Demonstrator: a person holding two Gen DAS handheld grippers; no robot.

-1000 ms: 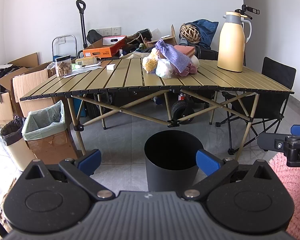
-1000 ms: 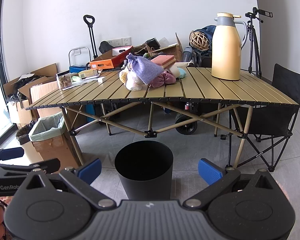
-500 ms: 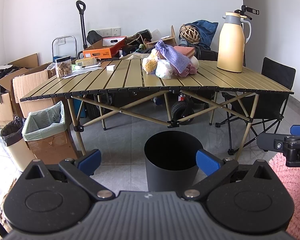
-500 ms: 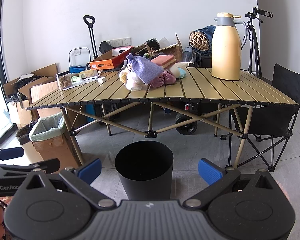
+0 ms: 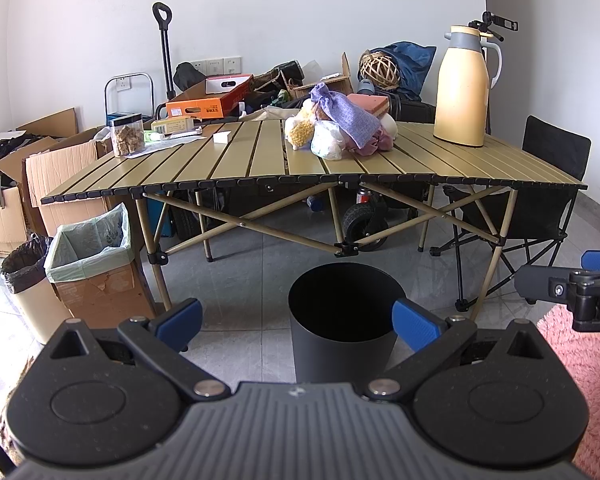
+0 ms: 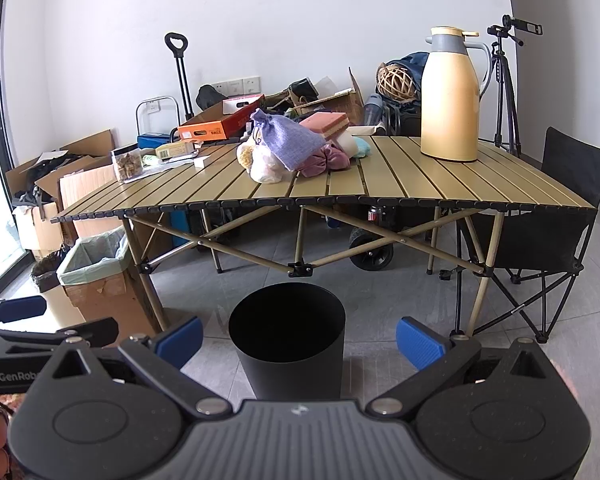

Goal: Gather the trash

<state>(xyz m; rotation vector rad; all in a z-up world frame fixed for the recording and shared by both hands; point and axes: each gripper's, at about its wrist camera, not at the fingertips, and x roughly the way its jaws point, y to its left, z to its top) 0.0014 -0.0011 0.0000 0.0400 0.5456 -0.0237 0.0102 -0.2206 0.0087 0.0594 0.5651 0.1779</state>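
Observation:
A black round bin stands on the floor in front of the folding table; it also shows in the right wrist view. A heap of trash lies mid-table: a purple cloth pouch, clear bags of yellow and white bits, a pink sponge. In the right wrist view the heap sits left of the thermos. My left gripper is open and empty, low over the bin. My right gripper is open and empty beside it.
A yellow thermos stands at the table's right. A jar, papers and a small white box lie at its left. A lined cardboard box and a bin stand left, a folding chair right, a pink rug underfoot.

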